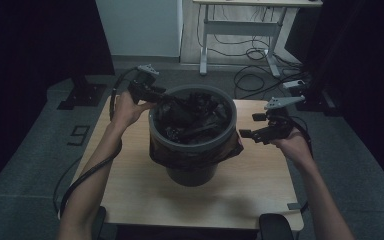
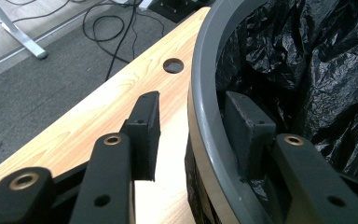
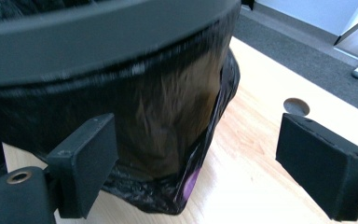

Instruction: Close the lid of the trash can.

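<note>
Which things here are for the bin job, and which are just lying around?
For the job: grey bin, black bag, left gripper astride the bin's rim, right gripper.
Just around: wooden table, floor cables, desk behind.

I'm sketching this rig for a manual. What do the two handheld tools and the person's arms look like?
Both tools are black. The left tool and right tool each carry a grey three-cornered plate on top and trail a black cable. Their jaws end in flat rectangular black pads, and the jaw links have brass-coloured rivets. The forearms are bare, with no sleeves in sight.
</note>
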`<action>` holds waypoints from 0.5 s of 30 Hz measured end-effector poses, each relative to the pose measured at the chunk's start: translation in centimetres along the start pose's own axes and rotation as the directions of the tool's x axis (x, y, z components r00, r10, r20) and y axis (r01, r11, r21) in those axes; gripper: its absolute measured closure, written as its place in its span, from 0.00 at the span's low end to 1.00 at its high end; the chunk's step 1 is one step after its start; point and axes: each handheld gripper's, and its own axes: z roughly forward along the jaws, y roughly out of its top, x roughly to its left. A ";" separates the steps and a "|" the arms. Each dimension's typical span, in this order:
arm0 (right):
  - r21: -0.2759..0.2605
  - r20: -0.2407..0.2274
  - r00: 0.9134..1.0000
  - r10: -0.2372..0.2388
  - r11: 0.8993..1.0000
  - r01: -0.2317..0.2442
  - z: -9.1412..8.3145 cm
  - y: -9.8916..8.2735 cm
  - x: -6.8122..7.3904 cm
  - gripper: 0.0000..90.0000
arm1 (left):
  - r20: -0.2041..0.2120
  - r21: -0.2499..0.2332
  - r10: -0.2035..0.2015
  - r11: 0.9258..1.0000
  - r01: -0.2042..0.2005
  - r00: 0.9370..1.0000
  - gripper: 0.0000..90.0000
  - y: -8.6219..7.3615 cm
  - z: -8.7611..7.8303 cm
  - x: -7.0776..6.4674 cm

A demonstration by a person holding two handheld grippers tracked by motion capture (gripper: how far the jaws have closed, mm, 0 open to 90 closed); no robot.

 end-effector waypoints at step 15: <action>-0.027 0.007 0.999 -0.044 0.999 0.044 -0.9 4.9 1.1 0.13 | 0.002 -0.002 0.004 1.000 -0.004 1.000 0.62 0.0 0.0 0.0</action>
